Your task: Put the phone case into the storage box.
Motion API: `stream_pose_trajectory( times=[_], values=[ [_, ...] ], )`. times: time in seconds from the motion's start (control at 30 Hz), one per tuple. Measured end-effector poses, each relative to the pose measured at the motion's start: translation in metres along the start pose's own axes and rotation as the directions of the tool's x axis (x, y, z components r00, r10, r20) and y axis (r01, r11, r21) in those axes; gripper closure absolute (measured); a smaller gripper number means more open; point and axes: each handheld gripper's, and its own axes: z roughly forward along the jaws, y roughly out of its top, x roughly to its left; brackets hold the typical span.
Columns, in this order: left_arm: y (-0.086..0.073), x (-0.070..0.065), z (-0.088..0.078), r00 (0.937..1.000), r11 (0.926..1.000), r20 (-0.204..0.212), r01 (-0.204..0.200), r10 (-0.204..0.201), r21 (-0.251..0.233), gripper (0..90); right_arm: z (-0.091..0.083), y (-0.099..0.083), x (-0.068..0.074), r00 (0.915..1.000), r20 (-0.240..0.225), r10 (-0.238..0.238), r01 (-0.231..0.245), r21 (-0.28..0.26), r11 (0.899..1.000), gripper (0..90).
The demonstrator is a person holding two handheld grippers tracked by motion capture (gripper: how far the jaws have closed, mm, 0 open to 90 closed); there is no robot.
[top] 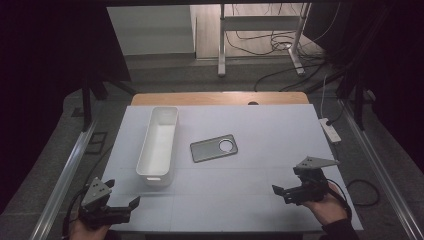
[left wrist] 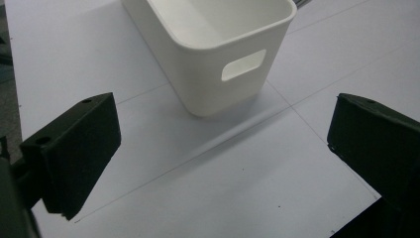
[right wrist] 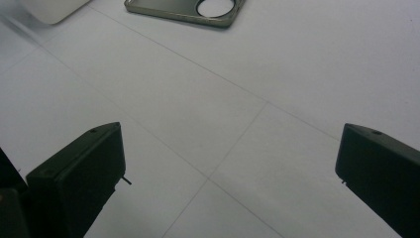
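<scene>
The phone case (top: 213, 148) lies flat on the white table top (top: 260, 200), just right of the long white bin (top: 159, 145) and well apart from both of our grippers, its round camera cut-out at the end away from the bin. We judge it light and thin, fairly stiff along the rim yet likely to flex in the middle, and smooth enough to slide on the sheet if we nudge it sideways. Because it sits flush with the surface, a pinch from above gives little to bite on — we would rather take it across its short width near one end, or catch the rim at the camera hole, which the right gripper view shows as a raised metallic-looking edge (right wrist: 188, 10). Our right gripper (top: 290, 191) hovers near the table's front right with its jaws wide apart and nothing between them; our left gripper (top: 122, 207) waits at the front left, jaws likewise spread and empty, looking at the bin's end wall with its slot handle (left wrist: 242, 64). The right one seems better placed — the case lies up its line of sight.
</scene>
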Motion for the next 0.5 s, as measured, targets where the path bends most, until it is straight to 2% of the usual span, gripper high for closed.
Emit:
stream_pose_trajectory(
  times=[0.5],
  values=[
    [0.0,0.0,0.0,1.0,1.0,0.001,-0.005,0.005,0.002,1.2,0.016,0.014,-0.002,0.9996,-0.021,-0.022,0.022,0.003,1.0,0.0]
  ],
)
